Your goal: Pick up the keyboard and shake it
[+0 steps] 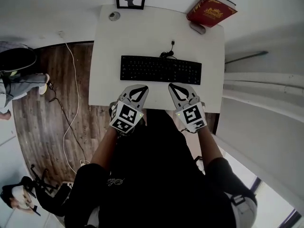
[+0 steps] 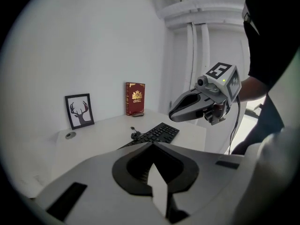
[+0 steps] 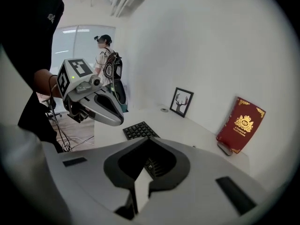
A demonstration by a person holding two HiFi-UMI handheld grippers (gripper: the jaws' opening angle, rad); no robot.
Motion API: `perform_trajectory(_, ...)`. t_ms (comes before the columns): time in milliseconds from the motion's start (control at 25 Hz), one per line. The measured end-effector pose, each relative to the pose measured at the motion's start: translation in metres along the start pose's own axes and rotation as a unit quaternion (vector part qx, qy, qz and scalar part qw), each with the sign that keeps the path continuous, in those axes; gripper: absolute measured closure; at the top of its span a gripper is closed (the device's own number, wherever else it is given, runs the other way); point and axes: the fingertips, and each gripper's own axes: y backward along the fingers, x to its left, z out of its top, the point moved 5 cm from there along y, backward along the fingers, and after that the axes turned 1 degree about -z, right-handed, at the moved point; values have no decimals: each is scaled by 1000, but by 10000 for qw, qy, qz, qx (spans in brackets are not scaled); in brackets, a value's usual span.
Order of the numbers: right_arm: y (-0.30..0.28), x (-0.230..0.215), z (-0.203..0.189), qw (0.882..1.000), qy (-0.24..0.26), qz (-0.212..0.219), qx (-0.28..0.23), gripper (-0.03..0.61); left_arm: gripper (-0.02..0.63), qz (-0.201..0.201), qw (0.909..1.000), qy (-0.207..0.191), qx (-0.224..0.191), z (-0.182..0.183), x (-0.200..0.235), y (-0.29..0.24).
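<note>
Both grippers, left gripper (image 1: 137, 88) and right gripper (image 1: 176, 86), have fingers (image 1: 126, 94) together, empty, near the black keyboard (image 1: 160, 69) lying flat on the surface (image 1: 108, 51); unless opened, they'll shove it, not grip.

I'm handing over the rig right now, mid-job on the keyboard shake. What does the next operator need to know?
Left gripper: jaws shut, empty, at the table's near edge, just short of the keyboard.
Right gripper: jaws shut, empty, alongside the left one.
Keyboard: flat on the white table, untouched.
Done: nothing gripped yet.
Left: open both grippers, grip the keyboard, lift it, shake it.
</note>
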Motion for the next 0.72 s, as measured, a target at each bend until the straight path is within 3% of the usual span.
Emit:
perform_trajectory(240,-21,-46,0,9992,14,398,77,557,617,-60,9949,-354,940,19,45,-52)
perform_trajectory(400,-27,-66,-15,9987,-234,448,-39,557,617,-161,9778,-1123,1759,24,76,-89)
perform_trajectory(480,-29,-71,-23,9981,-356,494,-61,557,605,-408,9652,-1476,2121,25,89,-106)
perform_trajectory(520,-29,-73,-27,9978,-404,516,-61,557,448,-657,9568,-1597,2340,23,93,-114)
perform_trajectory(560,-29,-75,-30,9976,-449,532,-54,557,363,-970,9464,-1688,2579,21,96,-122)
perform_trajectory(720,-27,-81,-40,9966,-618,544,-53,557,357,-2089,9006,-1897,3306,14,100,-149)
